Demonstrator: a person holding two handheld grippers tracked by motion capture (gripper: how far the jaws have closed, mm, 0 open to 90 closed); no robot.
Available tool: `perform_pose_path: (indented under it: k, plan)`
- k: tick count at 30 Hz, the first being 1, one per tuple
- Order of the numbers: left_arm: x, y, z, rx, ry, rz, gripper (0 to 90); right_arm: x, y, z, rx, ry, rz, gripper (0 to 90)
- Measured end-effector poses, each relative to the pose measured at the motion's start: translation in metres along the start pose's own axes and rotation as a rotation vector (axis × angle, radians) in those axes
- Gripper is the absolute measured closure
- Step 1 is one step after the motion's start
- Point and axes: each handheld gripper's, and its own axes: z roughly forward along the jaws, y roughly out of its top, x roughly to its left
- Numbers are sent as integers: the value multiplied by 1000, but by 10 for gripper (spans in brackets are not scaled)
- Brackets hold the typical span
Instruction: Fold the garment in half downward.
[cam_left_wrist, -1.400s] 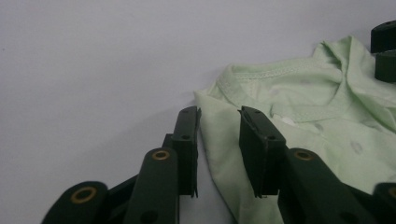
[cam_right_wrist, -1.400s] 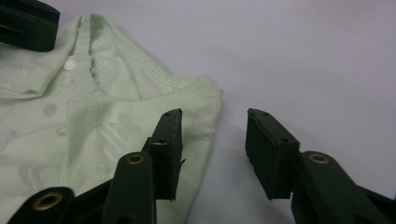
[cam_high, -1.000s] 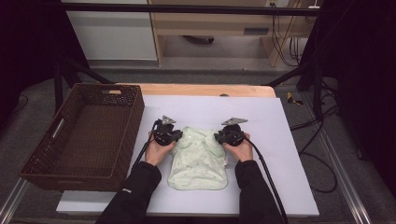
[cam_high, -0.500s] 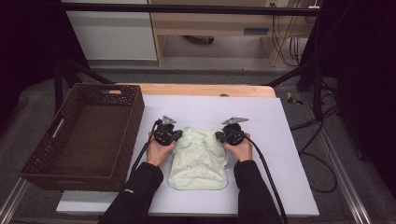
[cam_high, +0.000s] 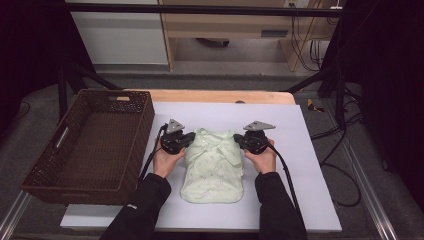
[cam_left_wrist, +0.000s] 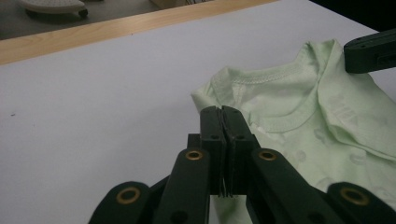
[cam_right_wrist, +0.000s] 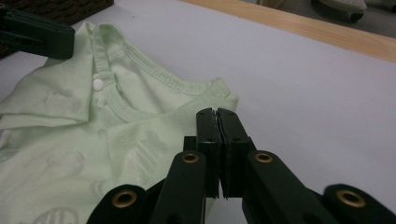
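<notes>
A pale green baby top (cam_high: 212, 167) lies flat on the white table (cam_high: 305, 150), collar away from the person. My left gripper (cam_high: 188, 142) is shut on its left shoulder edge, and in the left gripper view the closed jaws (cam_left_wrist: 222, 111) pinch the fabric (cam_left_wrist: 299, 112) beside the collar. My right gripper (cam_high: 238, 142) is shut on the other shoulder; in the right gripper view the jaws (cam_right_wrist: 217, 113) meet on the cloth (cam_right_wrist: 88, 135) next to a white snap button (cam_right_wrist: 97, 84). Each gripper view catches the tip of the opposite gripper at its top edge.
An empty brown wicker basket (cam_high: 142, 125) stands at the table's left, close to my left hand. A wooden strip (cam_high: 220, 96) edges the far side. Black stand legs and cables lie on the floor to the right.
Both grippers have risen a little, and the top's shoulders have come up with them. The lower part of the garment still rests on the table.
</notes>
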Motion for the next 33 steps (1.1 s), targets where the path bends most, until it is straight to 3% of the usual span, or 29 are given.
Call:
perform_pose_path:
  k: [14, 24, 33]
  plan:
    - [-14, 11, -28, -96, -33, 68, 878, 11, 10, -26, -92, 7, -53, 893]
    - [-24, 6, -45, -118, -69, 116, 878, 21, 5, -41, -118, 23, -93, 894]
    - [-31, -9, -60, -108, -101, 146, 878, 35, -7, -54, -120, 49, -127, 894]
